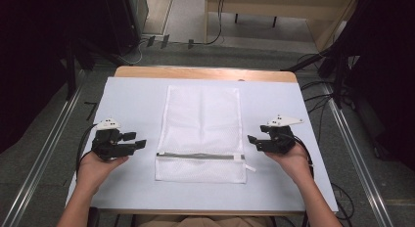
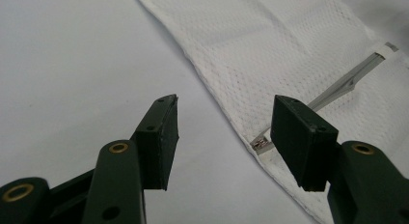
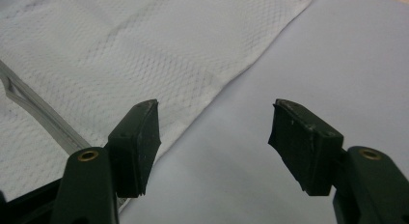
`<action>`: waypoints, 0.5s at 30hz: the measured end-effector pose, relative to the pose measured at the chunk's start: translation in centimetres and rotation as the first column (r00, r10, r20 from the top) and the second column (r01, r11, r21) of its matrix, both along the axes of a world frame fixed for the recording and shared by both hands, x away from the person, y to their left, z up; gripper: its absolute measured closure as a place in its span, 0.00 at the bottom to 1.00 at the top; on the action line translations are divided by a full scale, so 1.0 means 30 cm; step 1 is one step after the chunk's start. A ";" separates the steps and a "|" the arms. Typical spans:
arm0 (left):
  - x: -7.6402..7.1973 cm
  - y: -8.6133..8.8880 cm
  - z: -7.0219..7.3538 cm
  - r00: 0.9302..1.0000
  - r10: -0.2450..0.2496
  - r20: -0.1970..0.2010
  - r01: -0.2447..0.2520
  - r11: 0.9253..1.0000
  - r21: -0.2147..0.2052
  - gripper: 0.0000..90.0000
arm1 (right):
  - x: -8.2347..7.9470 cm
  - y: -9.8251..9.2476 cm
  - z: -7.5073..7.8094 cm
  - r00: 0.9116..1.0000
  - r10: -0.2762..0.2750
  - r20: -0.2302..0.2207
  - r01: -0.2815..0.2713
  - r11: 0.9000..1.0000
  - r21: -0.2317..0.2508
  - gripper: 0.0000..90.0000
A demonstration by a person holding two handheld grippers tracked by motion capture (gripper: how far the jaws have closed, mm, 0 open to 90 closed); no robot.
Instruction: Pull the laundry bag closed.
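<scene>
Lying flat at the centre of the white table, a mesh laundry bag is flanked by the left gripper and right gripper, jaws spread wide, nothing held.

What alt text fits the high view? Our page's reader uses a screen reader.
A white mesh bag lies flat on a pale table, zipper nearest the person. The left gripper and right gripper flank it, open and empty.
</scene>
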State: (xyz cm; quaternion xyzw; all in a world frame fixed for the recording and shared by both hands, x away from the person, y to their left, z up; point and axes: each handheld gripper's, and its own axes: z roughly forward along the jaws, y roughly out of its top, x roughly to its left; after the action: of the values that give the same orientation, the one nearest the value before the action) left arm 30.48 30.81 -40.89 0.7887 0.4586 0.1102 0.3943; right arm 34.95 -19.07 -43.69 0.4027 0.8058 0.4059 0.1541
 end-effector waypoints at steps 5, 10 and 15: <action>0.002 0.007 -0.004 1.000 -0.012 0.002 0.012 1.000 -0.020 0.48 | -0.002 0.000 0.000 1.000 0.007 0.004 -0.007 1.000 -0.007 0.39; 0.000 0.005 0.002 1.000 -0.008 0.008 0.008 0.999 -0.041 0.53 | -0.006 0.006 -0.001 0.999 0.033 -0.002 -0.033 0.999 -0.019 0.40; 0.002 0.006 -0.004 1.000 -0.013 -0.008 0.013 0.999 -0.030 0.51 | -0.009 0.009 -0.001 0.999 0.041 0.006 -0.041 0.999 -0.022 0.41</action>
State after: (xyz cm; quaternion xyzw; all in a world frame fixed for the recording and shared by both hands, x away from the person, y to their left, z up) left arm 30.55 30.97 -41.02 0.7862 0.4566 0.0978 0.4048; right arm 34.68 -18.81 -43.71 0.3831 0.8177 0.4016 0.1529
